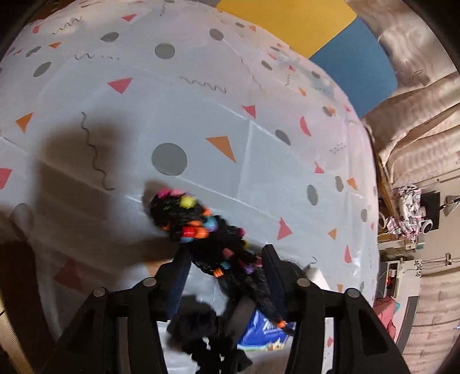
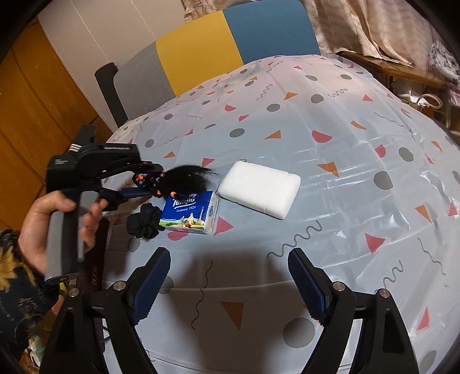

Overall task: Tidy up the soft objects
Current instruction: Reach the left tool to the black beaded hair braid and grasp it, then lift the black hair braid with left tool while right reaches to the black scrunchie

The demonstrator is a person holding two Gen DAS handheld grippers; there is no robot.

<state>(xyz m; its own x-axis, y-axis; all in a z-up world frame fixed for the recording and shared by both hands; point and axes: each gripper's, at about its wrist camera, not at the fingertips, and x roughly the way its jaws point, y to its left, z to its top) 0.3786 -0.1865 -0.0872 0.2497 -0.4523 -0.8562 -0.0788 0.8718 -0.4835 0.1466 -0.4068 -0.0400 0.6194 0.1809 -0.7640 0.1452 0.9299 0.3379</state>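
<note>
A black hairpiece with bright beads (image 1: pixel 198 227) lies between the fingers of my left gripper (image 1: pixel 227 259), blurred, and the pads do not seem to press on it. In the right wrist view the left gripper (image 2: pixel 146 181) hovers at the table's left, the hairpiece (image 2: pixel 184 178) sticking out over a blue tissue pack (image 2: pixel 189 213). A black scrunchie (image 2: pixel 145 220) lies left of the pack, and a white soft pad (image 2: pixel 260 188) lies to its right. My right gripper (image 2: pixel 230 276) hangs open over the near tablecloth with nothing between its fingers.
A patterned plastic cloth (image 2: pixel 330 230) covers the table. A chair with a grey, yellow and blue back (image 2: pixel 201 54) stands behind it. Wooden cupboards (image 2: pixel 34 109) are at the left, and curtains (image 2: pixel 373 26) and clutter at the right. A person's hand (image 2: pixel 37 224) grips the left handle.
</note>
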